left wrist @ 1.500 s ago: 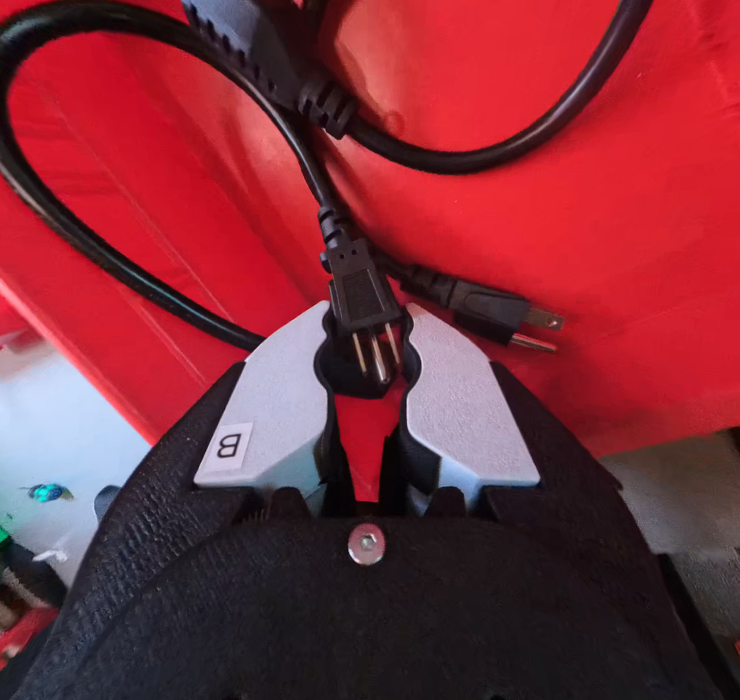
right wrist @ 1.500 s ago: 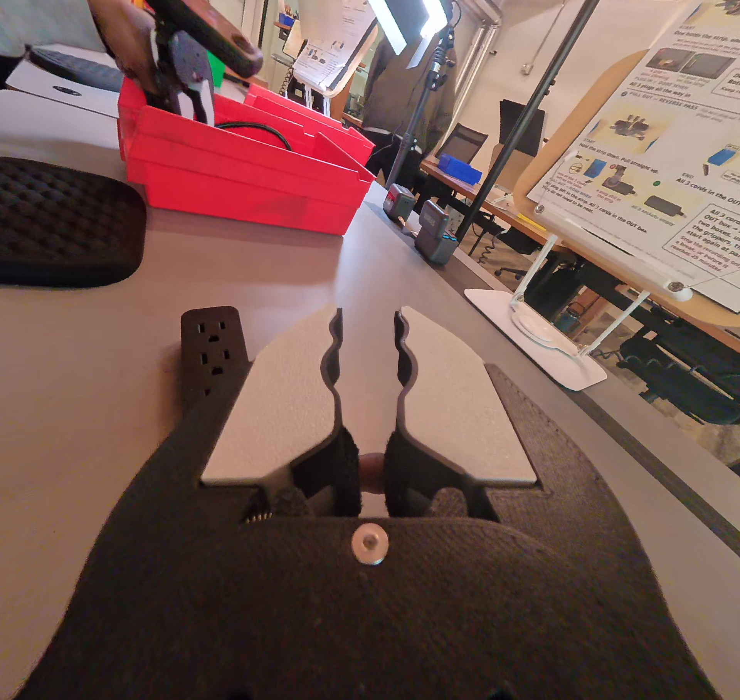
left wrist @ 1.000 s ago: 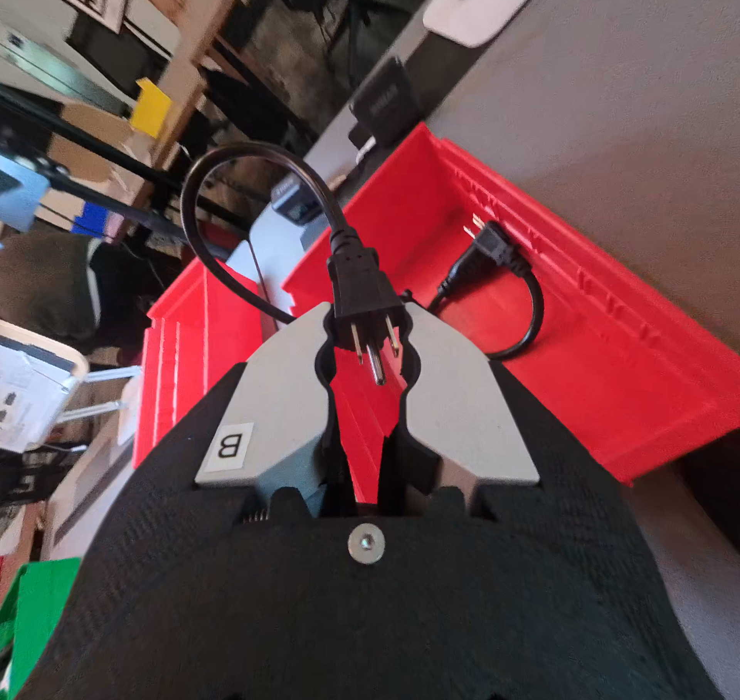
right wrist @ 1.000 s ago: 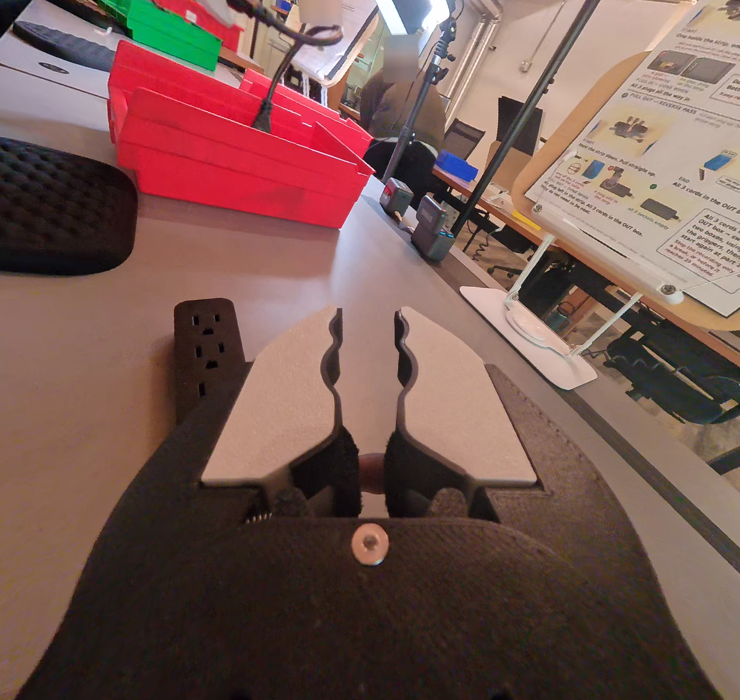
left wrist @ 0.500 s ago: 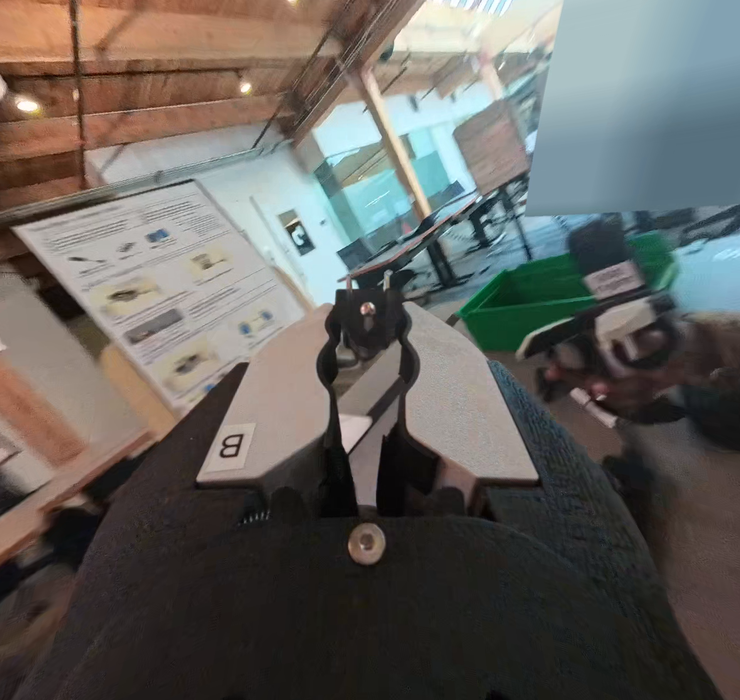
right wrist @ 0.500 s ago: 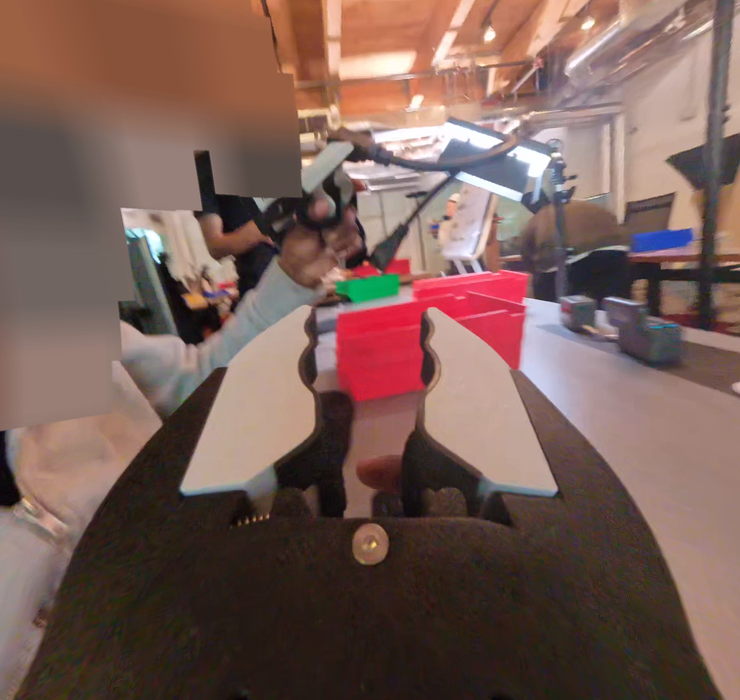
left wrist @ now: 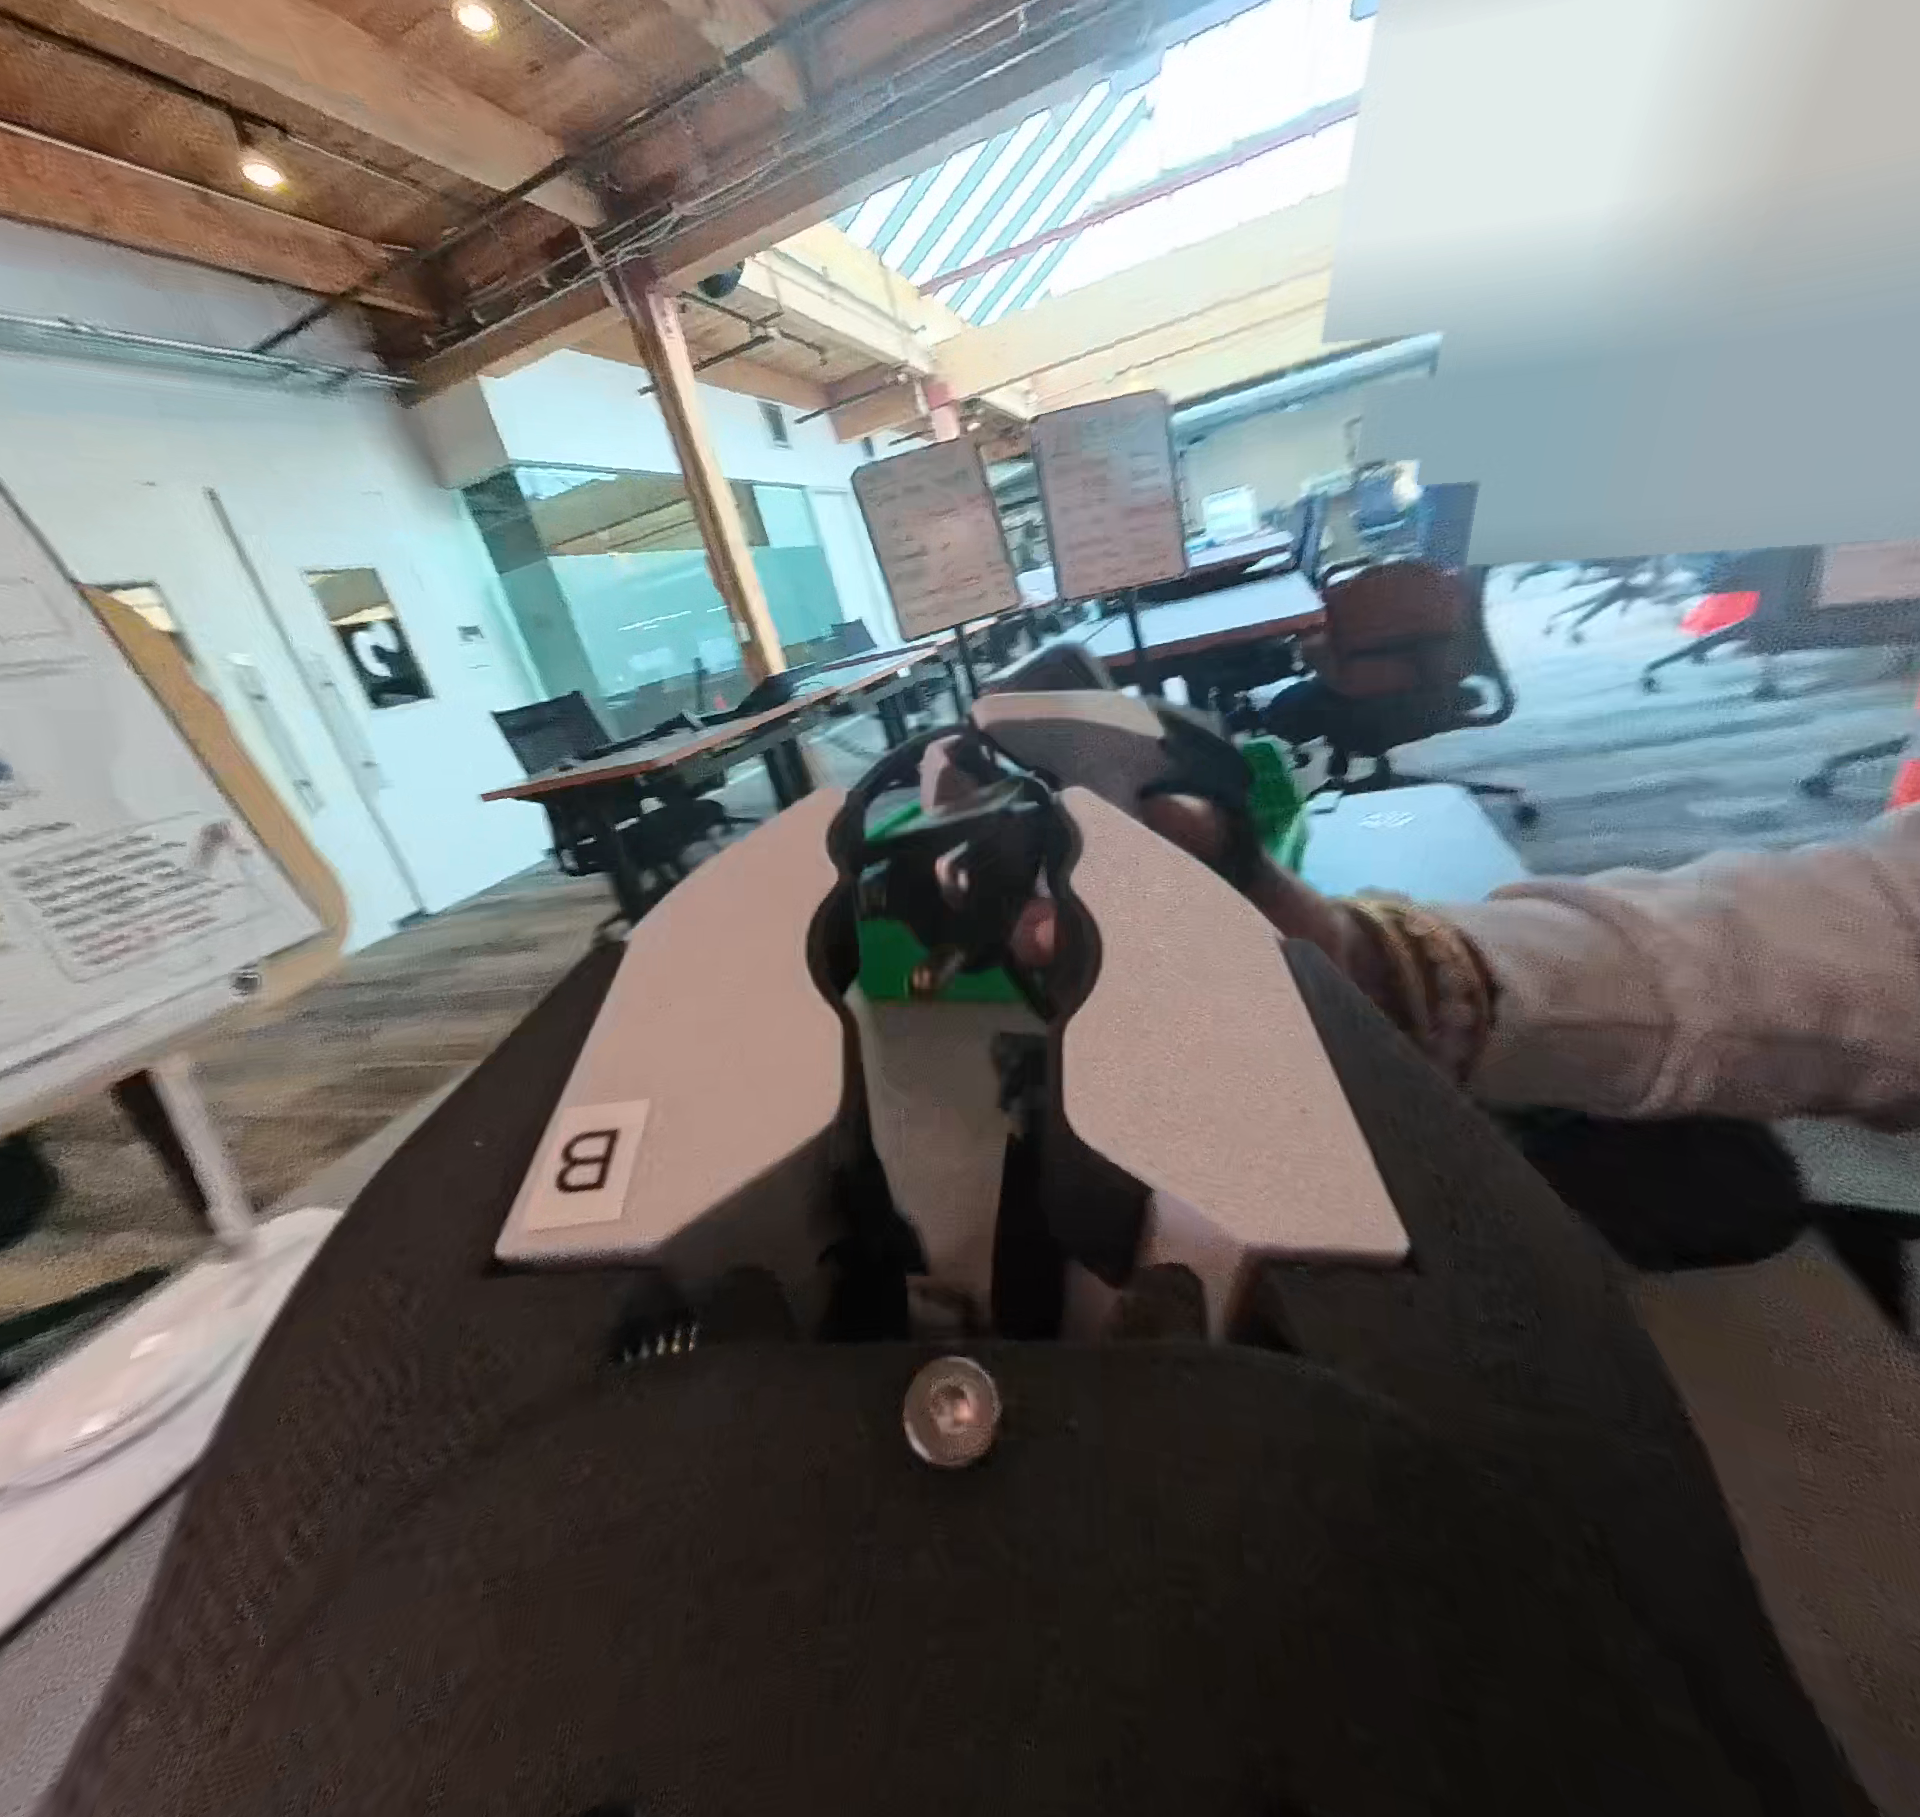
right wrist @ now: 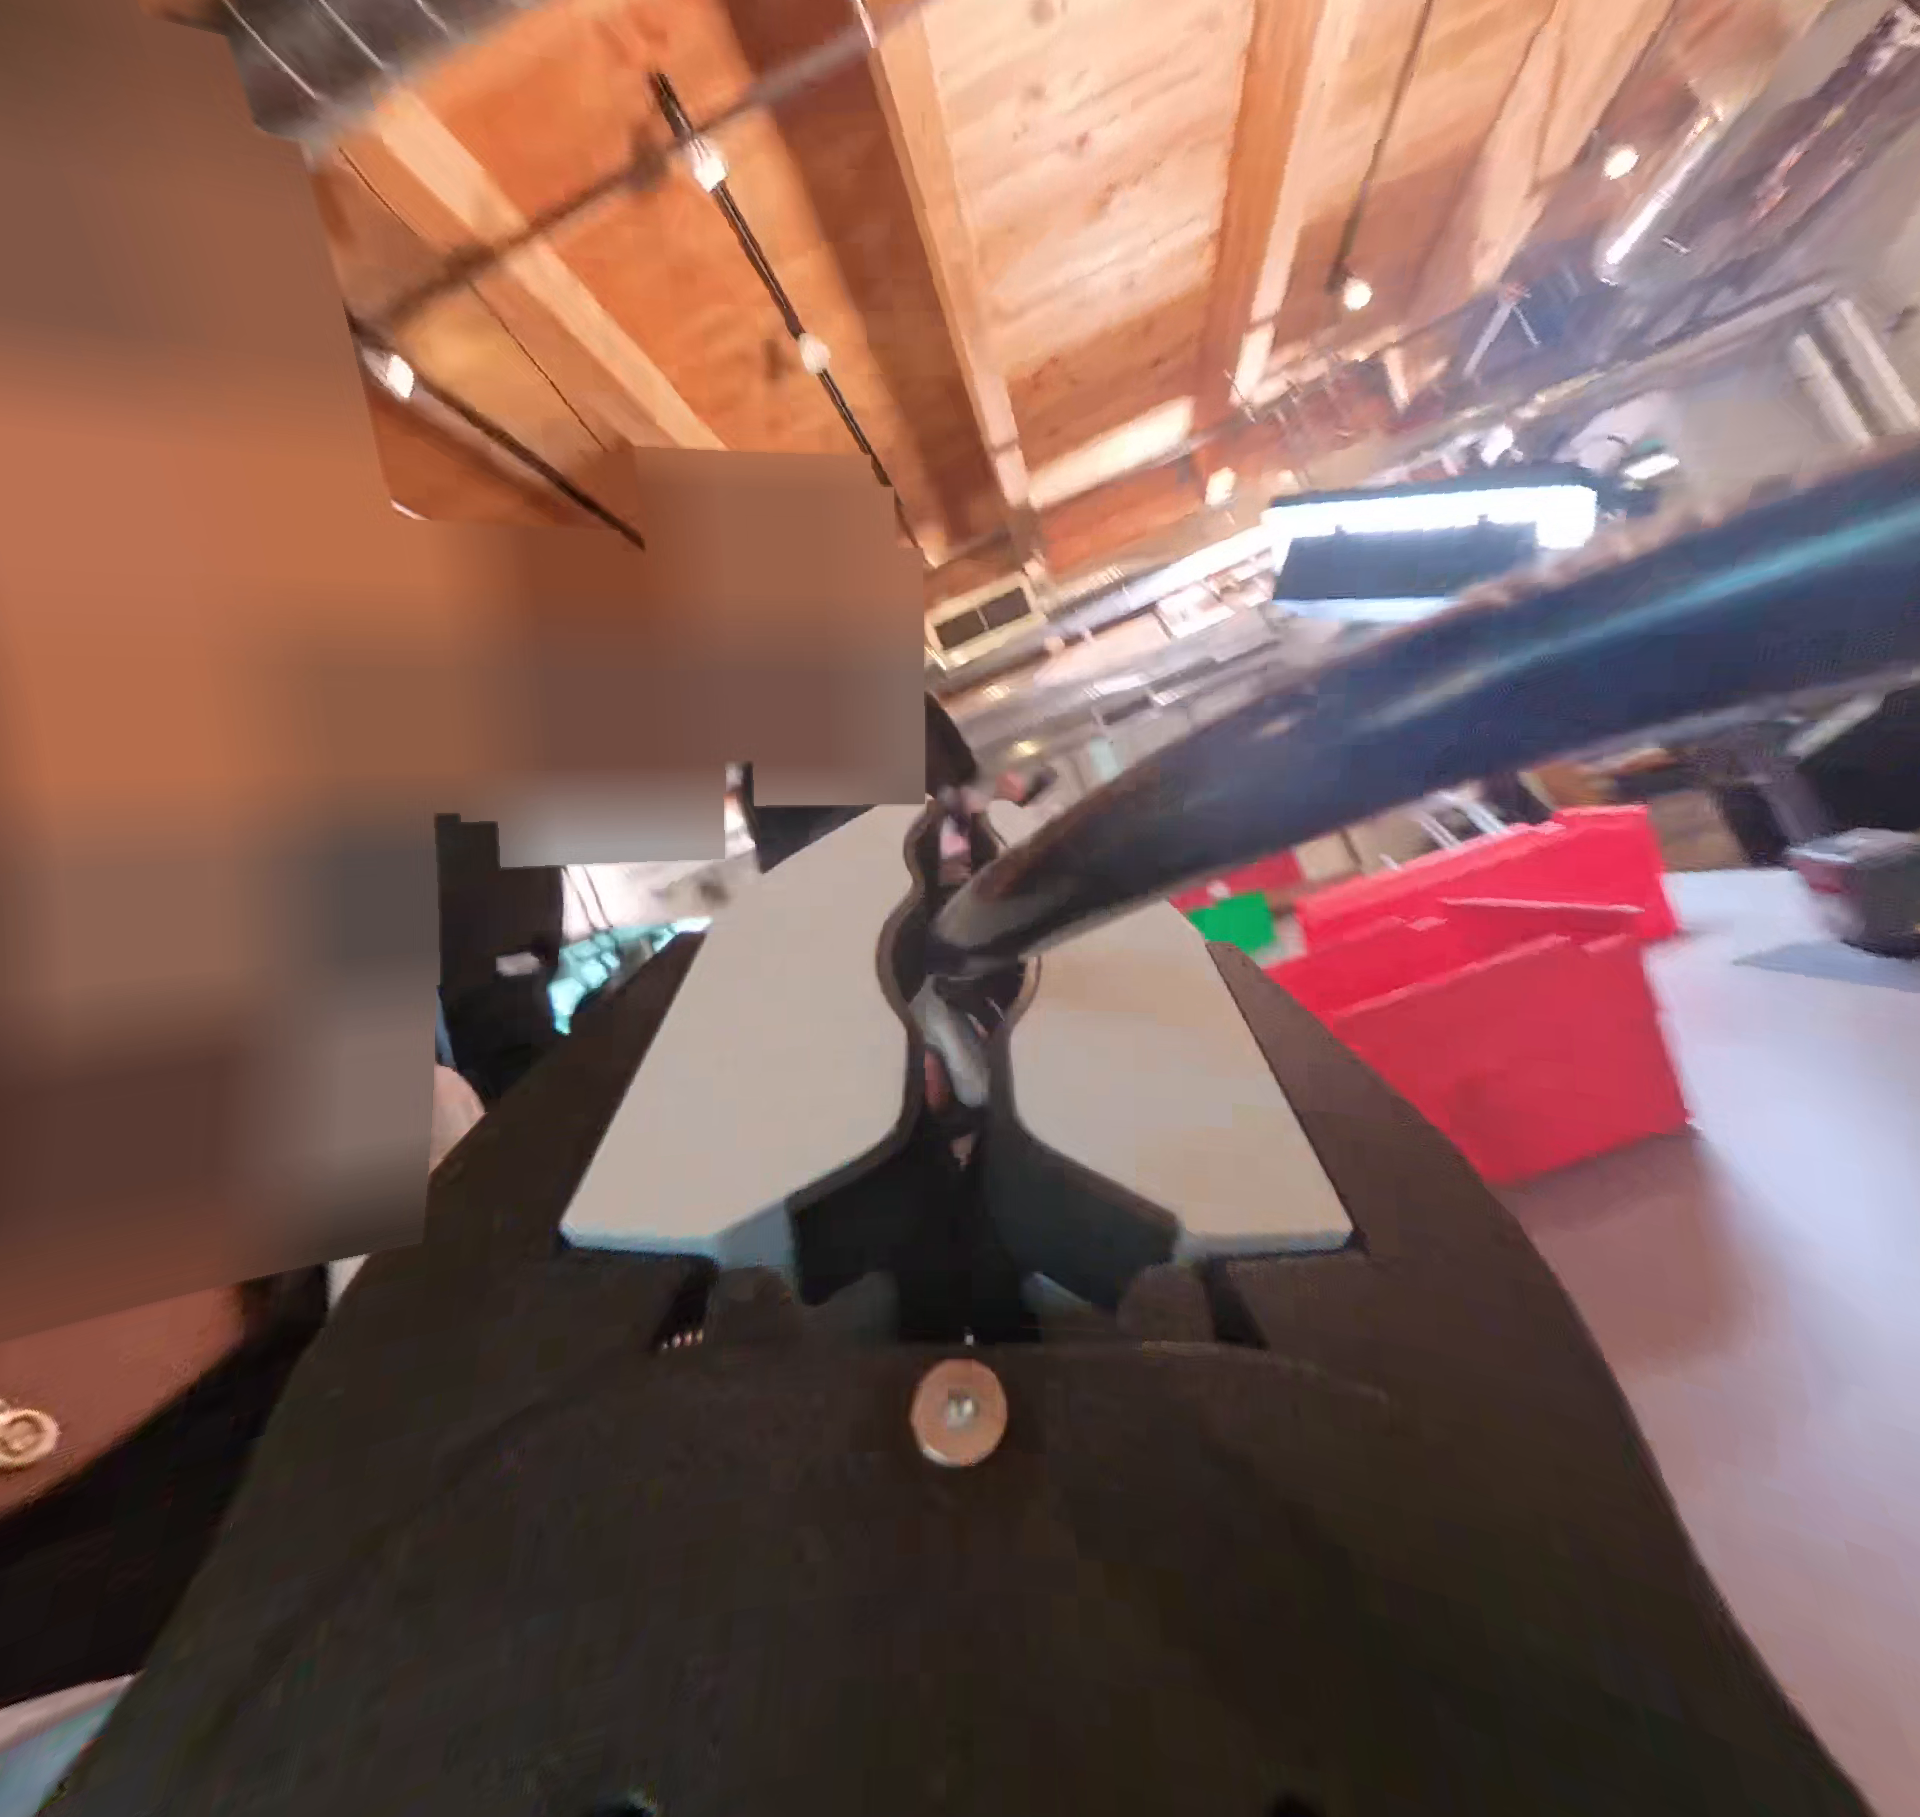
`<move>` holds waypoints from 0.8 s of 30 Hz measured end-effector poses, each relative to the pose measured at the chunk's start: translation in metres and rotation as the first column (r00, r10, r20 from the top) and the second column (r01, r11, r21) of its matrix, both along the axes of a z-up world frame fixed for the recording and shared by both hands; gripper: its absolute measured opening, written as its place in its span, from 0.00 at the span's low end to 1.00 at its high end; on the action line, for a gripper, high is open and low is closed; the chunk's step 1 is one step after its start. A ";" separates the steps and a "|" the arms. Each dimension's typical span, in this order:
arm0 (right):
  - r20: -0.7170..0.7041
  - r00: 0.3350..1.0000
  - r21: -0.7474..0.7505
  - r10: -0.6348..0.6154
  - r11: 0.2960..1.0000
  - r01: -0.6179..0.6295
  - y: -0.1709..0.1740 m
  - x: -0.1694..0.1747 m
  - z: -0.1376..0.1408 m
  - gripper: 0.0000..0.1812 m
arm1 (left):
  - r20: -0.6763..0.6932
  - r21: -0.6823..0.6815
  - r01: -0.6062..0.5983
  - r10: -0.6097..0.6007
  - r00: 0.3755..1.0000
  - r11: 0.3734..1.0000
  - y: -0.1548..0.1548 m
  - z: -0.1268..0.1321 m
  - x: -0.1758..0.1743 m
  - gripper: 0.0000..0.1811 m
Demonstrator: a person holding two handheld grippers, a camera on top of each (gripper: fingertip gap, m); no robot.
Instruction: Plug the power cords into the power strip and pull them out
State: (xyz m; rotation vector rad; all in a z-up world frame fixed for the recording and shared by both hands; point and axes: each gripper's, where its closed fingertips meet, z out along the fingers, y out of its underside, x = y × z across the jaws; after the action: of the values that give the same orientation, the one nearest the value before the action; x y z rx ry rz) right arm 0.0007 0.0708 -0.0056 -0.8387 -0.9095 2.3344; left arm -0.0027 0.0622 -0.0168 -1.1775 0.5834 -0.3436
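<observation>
Left gripper [left wrist: 951,894] is up in the air and pinches a black plug [left wrist: 961,884] at its tips. Behind it are the right gripper [left wrist: 1081,728], a sleeve [left wrist: 1704,978] and a green bin [left wrist: 935,978].

Right gripper [right wrist: 961,920] is almost closed on a black cord [right wrist: 1351,759] that runs off to the right. Red bins [right wrist: 1496,1019] sit on the grey table [right wrist: 1766,1248] behind it.

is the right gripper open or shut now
Shut on a cord. In the right wrist view the right gripper has its jaws nearly together, with a black cord pinched in the notch between them and running off to the upper right.
</observation>
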 end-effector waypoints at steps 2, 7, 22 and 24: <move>0.074 0.995 0.061 -0.062 0.996 0.058 0.009 -0.006 -0.009 0.03 | -0.124 0.043 -0.104 0.109 0.986 0.994 0.003 -0.006 -0.009 0.23; 0.161 0.984 0.148 -0.072 0.988 0.048 0.015 -0.006 -0.023 0.03 | -0.281 -0.169 -0.087 0.037 0.959 0.982 0.010 -0.048 -0.007 0.29; 0.190 0.966 0.355 -0.174 0.930 0.098 0.000 -0.015 -0.040 0.24 | -0.277 -0.113 -0.145 0.109 0.955 0.983 0.022 -0.058 0.000 0.16; 0.186 0.950 0.408 -0.252 0.899 0.159 0.002 -0.020 -0.045 0.17 | -0.295 -0.079 -0.163 0.133 0.946 0.983 0.022 -0.060 0.000 0.16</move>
State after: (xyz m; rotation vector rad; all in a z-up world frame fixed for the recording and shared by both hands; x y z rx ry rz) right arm -0.0189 0.0730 -0.0504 -0.9965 -1.2642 1.8107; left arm -0.0022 0.0847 -0.0765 -1.3745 0.7325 -0.0715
